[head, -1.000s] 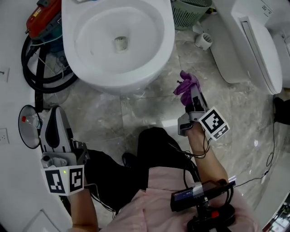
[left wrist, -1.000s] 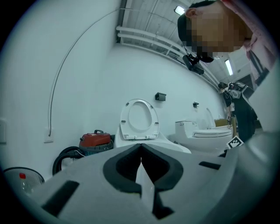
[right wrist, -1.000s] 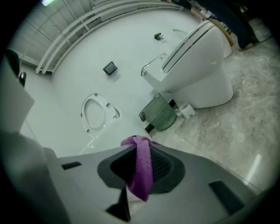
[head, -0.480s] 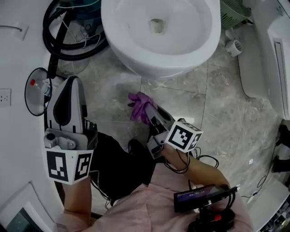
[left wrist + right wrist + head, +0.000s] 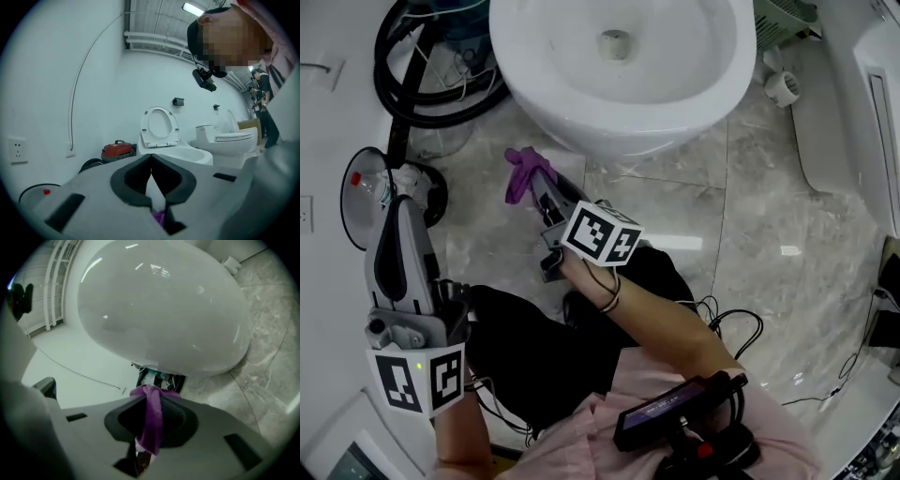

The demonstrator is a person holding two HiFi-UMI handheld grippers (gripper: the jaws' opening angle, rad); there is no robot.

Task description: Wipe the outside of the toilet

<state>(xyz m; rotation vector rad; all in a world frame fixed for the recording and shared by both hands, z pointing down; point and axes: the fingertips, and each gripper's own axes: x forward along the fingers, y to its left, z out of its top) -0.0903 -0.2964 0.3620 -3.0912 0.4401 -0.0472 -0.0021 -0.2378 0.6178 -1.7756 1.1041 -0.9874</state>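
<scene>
The fingers of the right gripper (image 5: 149,404) are clamped on a purple cloth (image 5: 153,420), which bunches out past their tips. The cloth sits just under the outer front curve of the toilet (image 5: 623,131), above the marble floor (image 5: 675,216); whether it touches the bowl is unclear. The fingers of the left gripper (image 5: 151,164) are together with nothing between them, well apart from the toilet and near a black hose (image 5: 431,103).
</scene>
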